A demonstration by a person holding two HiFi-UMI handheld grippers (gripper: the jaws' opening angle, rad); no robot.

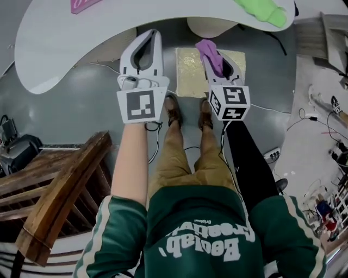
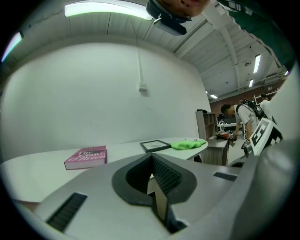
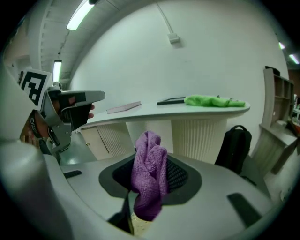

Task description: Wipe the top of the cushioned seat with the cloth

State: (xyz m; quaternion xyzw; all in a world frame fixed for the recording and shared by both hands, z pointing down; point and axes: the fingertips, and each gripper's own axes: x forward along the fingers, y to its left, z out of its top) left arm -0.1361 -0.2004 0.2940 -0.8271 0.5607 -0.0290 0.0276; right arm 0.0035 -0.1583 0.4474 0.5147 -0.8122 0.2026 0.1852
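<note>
On the floor, seat (image 1: pixel 190 76): a pale yellow square pad at 12 o'clock of the person's shoes (image 1: pixel 174 111), under the table's edge.
Right tongs (image 1: pixel 213 54): pressed together on the cloth, held out level toward the table, over the seat's 3 o'clock side as seen from above.
Cloth (image 3: pixel 150 178): purple and bunched, pinched between the right tongs; a fold stands up above them and a fold hangs below. Whether it touches the seat I cannot tell.
Left tongs (image 1: pixel 154 35): tips pressed together with nothing between them, at 9 o'clock of the right tongs and just off the seat's 9 o'clock edge.
Table (image 1: pixel 109 32): white and curved, at 12 o'clock.
On the table: a pink book (image 2: pixel 86 157) at 11 o'clock, a dark frame (image 2: pixel 154 146) lying flat, and a green rag (image 1: pixel 263 11) at 1 o'clock.
Backpack (image 3: pixel 234 145): black, on the floor beside the table's ribbed base.
Wooden rack (image 1: pixel 60 195): at 8 o'clock of the person.
</note>
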